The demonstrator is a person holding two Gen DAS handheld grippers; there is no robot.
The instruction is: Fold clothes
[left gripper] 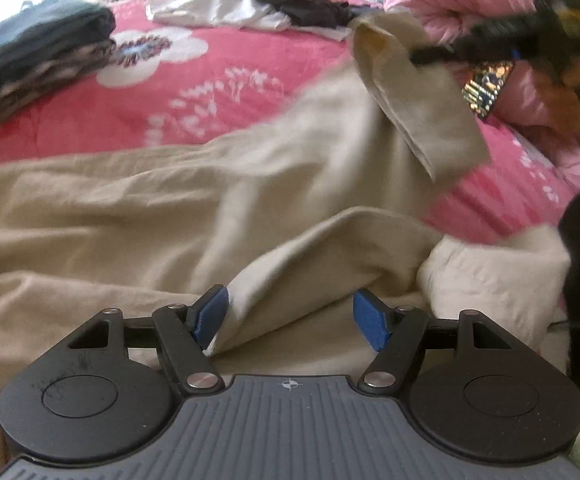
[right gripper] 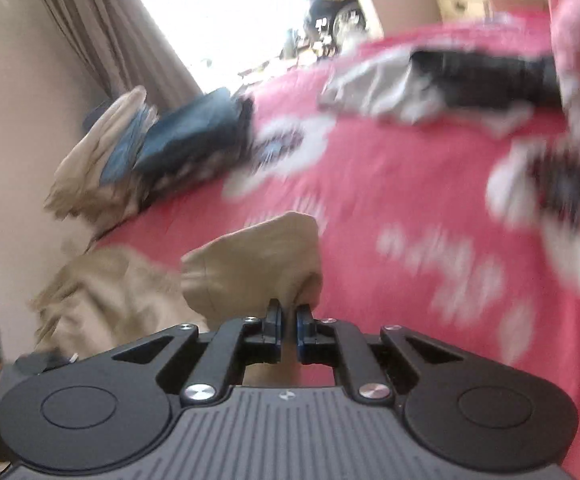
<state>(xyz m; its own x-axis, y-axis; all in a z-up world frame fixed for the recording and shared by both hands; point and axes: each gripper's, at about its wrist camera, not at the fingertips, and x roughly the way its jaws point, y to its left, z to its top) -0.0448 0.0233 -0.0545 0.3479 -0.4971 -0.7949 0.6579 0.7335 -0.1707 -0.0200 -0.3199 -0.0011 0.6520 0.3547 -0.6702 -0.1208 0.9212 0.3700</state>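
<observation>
Folded pile (left gripper: 38, 60): far left on the bed.
Beige garment (left gripper: 138, 208): spread over the red bedspread (left gripper: 250, 92).
Left gripper (left gripper: 288, 318): jaws wide, a fold between them, ungripped.
Right gripper (right gripper: 289, 320): clamped on the garment's corner, lifted.
Advice: carry the corner across smoothly, keeping edges aligned.

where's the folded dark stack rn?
Left wrist view, far left: the folded dark stack sits on the red floral bedspread, beyond the beige garment.

blur: right wrist view smeared, bedspread (right gripper: 390, 184) pattern unreadable | cut off: folded stack (left gripper: 30, 60) by left edge | hidden: trousers (left gripper: 170, 208) hem under left gripper (left gripper: 290, 320) body
</observation>
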